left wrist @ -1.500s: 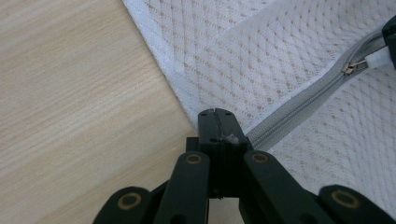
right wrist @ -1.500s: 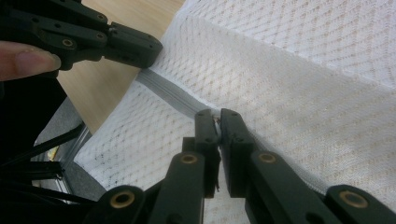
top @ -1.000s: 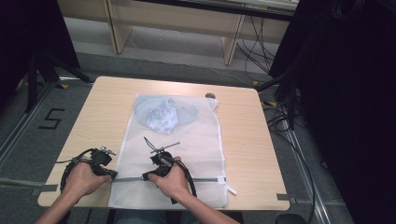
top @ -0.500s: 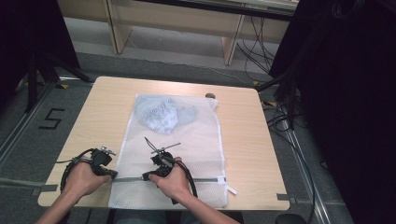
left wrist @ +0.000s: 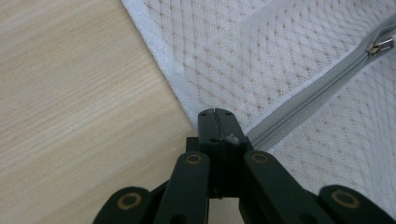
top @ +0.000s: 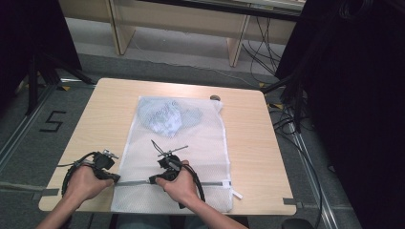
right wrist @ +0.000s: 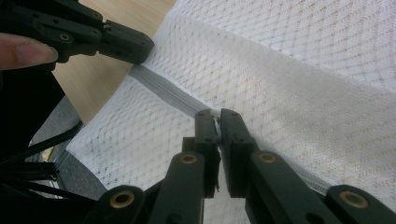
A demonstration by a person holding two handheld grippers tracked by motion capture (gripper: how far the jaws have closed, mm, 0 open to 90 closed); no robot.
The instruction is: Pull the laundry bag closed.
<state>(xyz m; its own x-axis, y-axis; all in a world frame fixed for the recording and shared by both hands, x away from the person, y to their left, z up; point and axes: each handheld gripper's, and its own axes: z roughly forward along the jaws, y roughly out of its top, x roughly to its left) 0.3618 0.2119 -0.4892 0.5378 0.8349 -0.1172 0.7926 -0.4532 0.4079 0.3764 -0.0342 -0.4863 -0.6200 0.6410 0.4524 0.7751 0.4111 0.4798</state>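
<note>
Mesh bag [top: 200, 143] on wooden table [top: 105, 119]

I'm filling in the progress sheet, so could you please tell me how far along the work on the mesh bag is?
Done: a pale blue garment already lies inside the white mesh laundry bag. In hand: the left gripper is shut on the bag's edge at the end of the grey zipper, and the right gripper is shut on the zipper's metal pull. Left: probably drawing the pull along the zipper; how much is already zipped I cannot tell.

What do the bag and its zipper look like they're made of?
The bag looks like white synthetic mesh: a fine diamond-pattern weave lets the wood show through. The zipper seems to be grey woven tape with a small, shiny, probably metal pull.
</note>
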